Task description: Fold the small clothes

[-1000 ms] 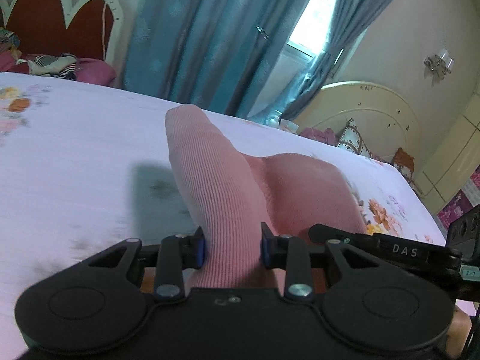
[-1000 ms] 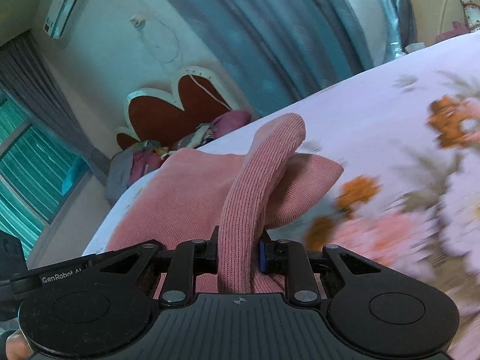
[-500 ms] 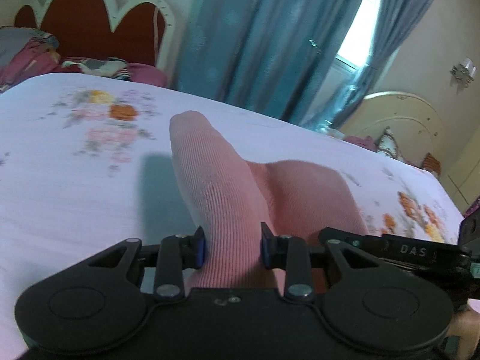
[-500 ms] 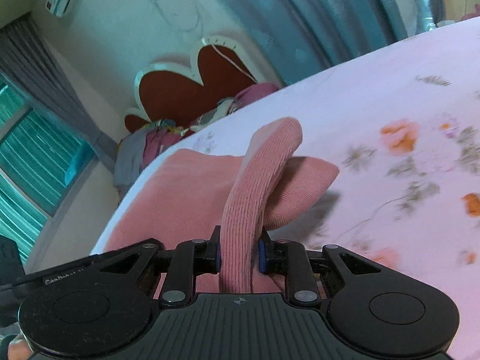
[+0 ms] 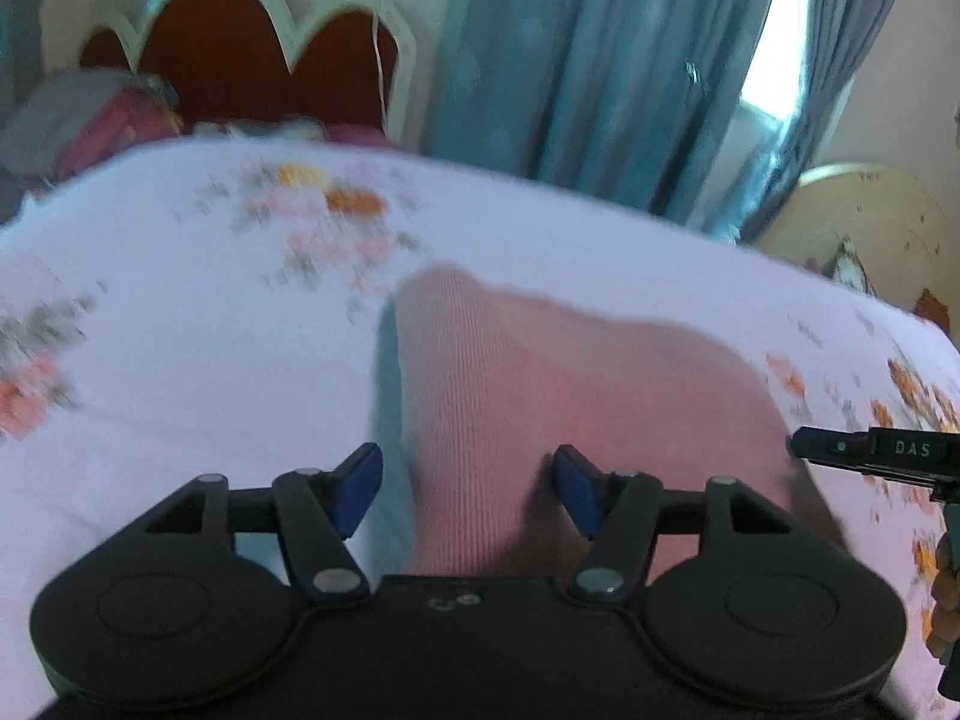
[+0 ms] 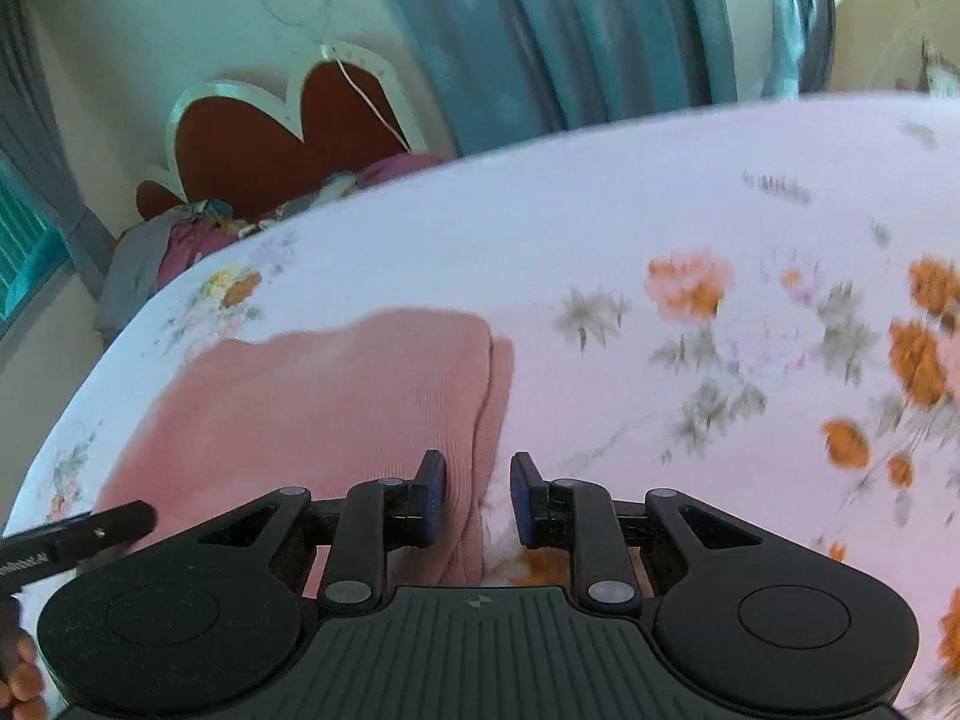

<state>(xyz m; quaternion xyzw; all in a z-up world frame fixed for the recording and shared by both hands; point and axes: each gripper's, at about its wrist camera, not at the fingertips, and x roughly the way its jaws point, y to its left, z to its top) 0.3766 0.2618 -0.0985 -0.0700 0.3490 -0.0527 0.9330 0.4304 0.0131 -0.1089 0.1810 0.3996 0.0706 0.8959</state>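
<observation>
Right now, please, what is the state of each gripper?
Left gripper: open, jaws have just been opening; pink garment lies between them, not pressed.
Right gripper: narrowly open; garment's edge between, touching one pad only.

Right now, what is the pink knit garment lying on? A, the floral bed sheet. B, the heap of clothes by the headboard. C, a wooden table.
A: the pink knit garment lies spread on the floral bed sheet, apart from the clothes heap at the bed's far end.
</observation>
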